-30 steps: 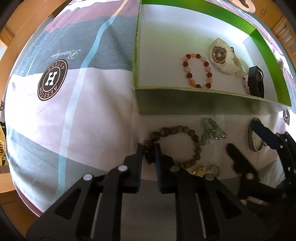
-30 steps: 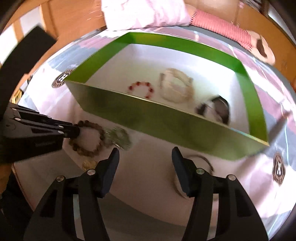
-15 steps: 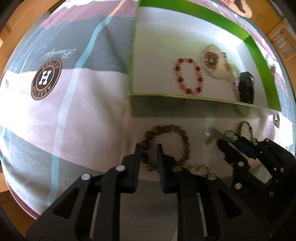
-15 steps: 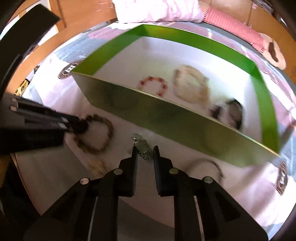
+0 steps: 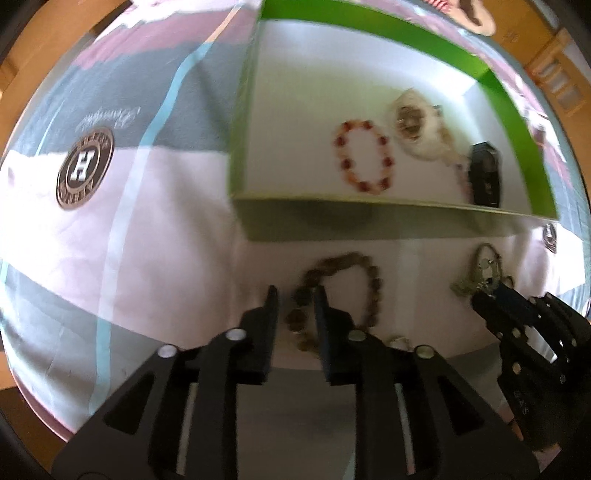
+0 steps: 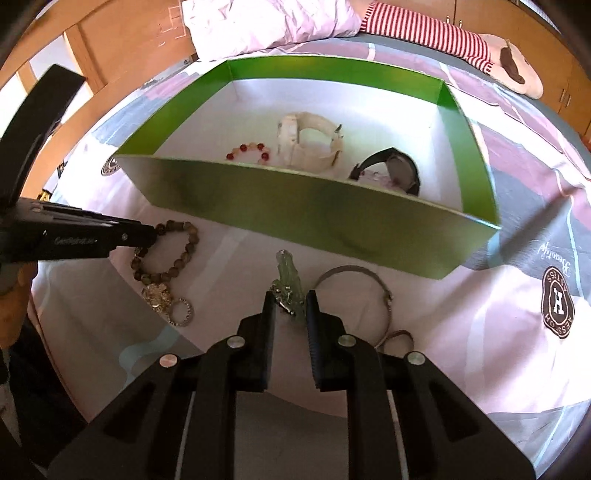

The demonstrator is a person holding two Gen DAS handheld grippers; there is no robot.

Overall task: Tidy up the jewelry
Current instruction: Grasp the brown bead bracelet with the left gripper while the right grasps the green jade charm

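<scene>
My left gripper (image 5: 294, 295) is shut on the brown bead bracelet (image 5: 371, 275), which hangs stretched from its jaws just above the bedspread; the bracelet also shows in the right wrist view (image 6: 184, 254). My right gripper (image 6: 290, 299) is shut on a pale green pendant (image 6: 290, 271) with a metal clasp, in front of the green box (image 6: 295, 214). The box (image 5: 332, 221) holds a red bead bracelet (image 5: 364, 155), a white watch (image 6: 310, 140) and a black watch (image 6: 395, 168).
On the bedspread in front of the box lie a gold charm piece (image 6: 157, 293), a small ring (image 6: 181, 312) and a thin metal bangle (image 6: 369, 291). A pillow (image 6: 266, 22) and a striped soft toy (image 6: 443, 37) lie behind the box.
My right gripper closed on the green pendant and holds it. My left gripper has lifted the brown bracelet a little, stretching its loop.
</scene>
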